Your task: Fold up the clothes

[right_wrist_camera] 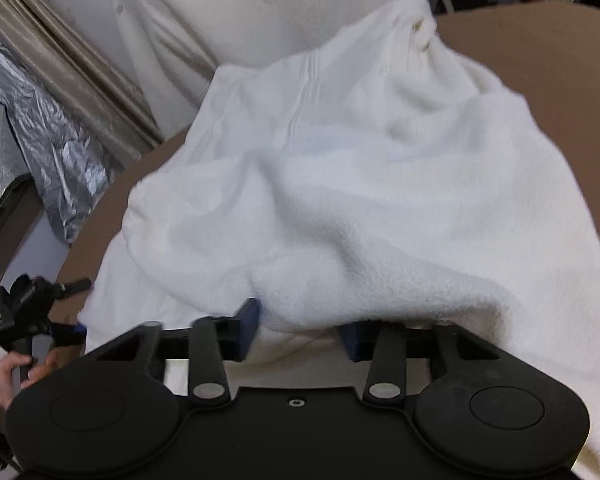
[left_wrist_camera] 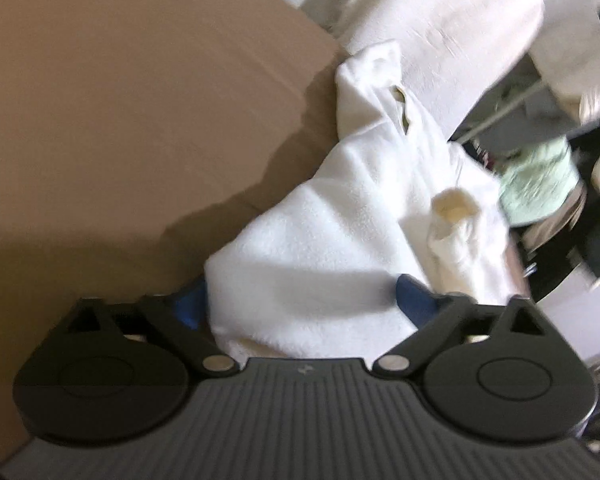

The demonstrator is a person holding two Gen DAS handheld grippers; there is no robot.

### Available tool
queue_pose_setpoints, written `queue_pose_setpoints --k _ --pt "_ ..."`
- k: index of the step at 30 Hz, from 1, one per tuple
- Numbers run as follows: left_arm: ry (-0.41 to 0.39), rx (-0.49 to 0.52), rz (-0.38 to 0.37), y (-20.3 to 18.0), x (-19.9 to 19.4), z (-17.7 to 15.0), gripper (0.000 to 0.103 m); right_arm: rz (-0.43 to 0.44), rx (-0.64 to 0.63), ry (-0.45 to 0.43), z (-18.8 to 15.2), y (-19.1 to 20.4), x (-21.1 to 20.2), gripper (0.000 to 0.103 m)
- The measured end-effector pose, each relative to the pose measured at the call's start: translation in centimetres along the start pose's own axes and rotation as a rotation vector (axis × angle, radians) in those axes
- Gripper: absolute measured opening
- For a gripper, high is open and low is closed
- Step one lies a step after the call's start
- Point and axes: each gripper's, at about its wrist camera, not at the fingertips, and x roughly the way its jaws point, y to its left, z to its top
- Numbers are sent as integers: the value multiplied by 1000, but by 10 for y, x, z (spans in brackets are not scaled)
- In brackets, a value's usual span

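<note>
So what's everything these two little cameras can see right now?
white towel: one, white, bunched on the brown table, its near edge between both grippers' fingers
table: one, brown, under the towel
silver crinkled sheet: one, grey-silver, beyond the table's left edge in the right view
green cloth: one, pale green, off the table at right in the left view, blurred
left gripper: one, black with blue pads, towel between its fingers
right gripper: one, black with blue pads, towel between its fingers
hand: one, at the right view's lower left, holding a black handle
</note>
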Motion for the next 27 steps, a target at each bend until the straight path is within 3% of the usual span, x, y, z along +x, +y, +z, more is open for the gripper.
queue_pose_setpoints --k 1,4,7,9,10,13,14,17,19,24,27 --pt "9 3 5 -2 0 1 20 -8 -19 -3 0 2 0 23" --pt "-27 -31 25 -11 -25 5 17 -2 -54 -27 1 6 -7 16" --pt "-110 -73 33 -19 -84 15 17 80 -14 -64 -1 8 -23 16" --pt "-133 -3 148 -23 -90 16 17 123 -2 -66 -3 12 -26 14" --pt "-133 20 201 -22 -89 15 16 107 -27 -30 -7 16 -20 12" --pt "-28 -8 313 3 -37 -8 16 46 -60 80 -16 16 4 10" --pt "-32 0 323 4 -31 -10 16 27 -68 113 -19 16 12 9" --pt "-60 33 332 -4 -38 -5 15 12 -68 114 -15 15 10 8" --pt "-69 43 336 -8 -42 -4 15 -56 -143 107 -16 25 5 6" --pt "0 45 388 -7 -32 -10 19 -67 -131 45 -19 24 -20 3" --pt "11 9 378 -4 -35 -6 23 -316 -248 59 -26 9 -27 3"
